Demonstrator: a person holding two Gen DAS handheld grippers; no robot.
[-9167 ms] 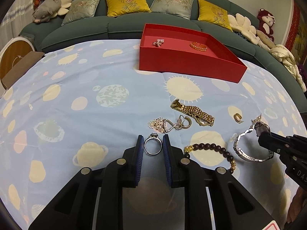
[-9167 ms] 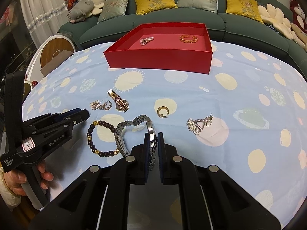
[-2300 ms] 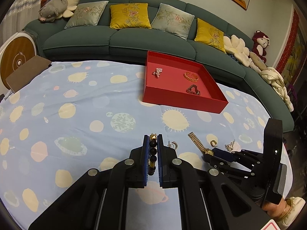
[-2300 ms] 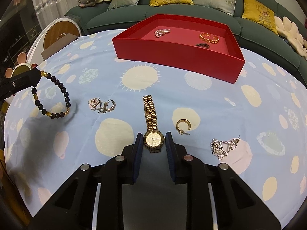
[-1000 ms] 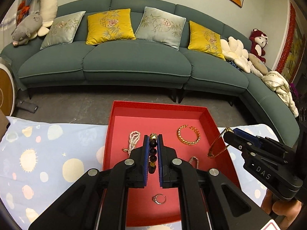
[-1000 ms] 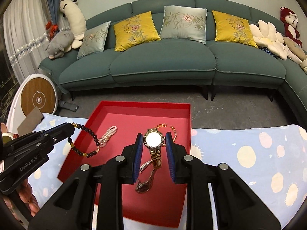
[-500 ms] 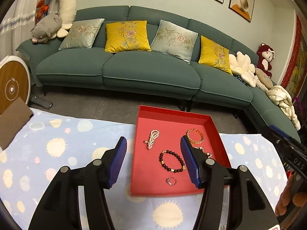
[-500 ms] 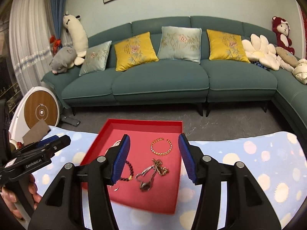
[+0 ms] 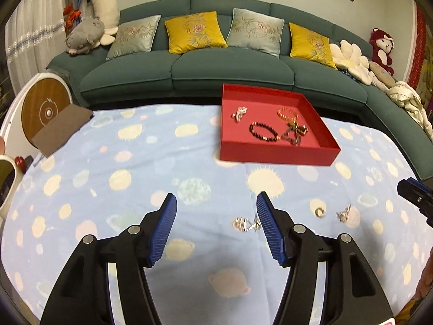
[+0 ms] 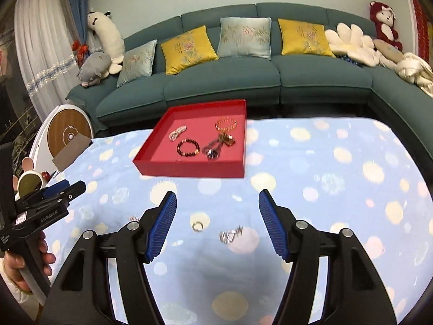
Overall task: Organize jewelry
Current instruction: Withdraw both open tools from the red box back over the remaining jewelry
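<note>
A pale blue cloth dotted with suns and planets covers the table in a living room. Nearest, the left gripper hangs above it, its blue pads spread wide with nothing between them; its jaws have just been opening. The right gripper is the same: jaws just opened, pads far apart, holding nothing. In the right wrist view a hand grips the left tool's handle at the left edge.

On the cloth just beyond the fingers lie the loose pieces: a silver cluster beside the left gripper's right finger, a small gold hoop, and a silver charm piece near it. In the right view the hoop and charm piece sit between the right gripper's fingers.

Farther on, at the table's far side, sits the red tray. Inside it are a dark bead bracelet, a pearl piece, a gold bangle, and a tangle of watches, blurred.

Behind the table runs a teal sofa with yellow and grey cushions, plush toys at both ends, and a round wooden disc at the left.
</note>
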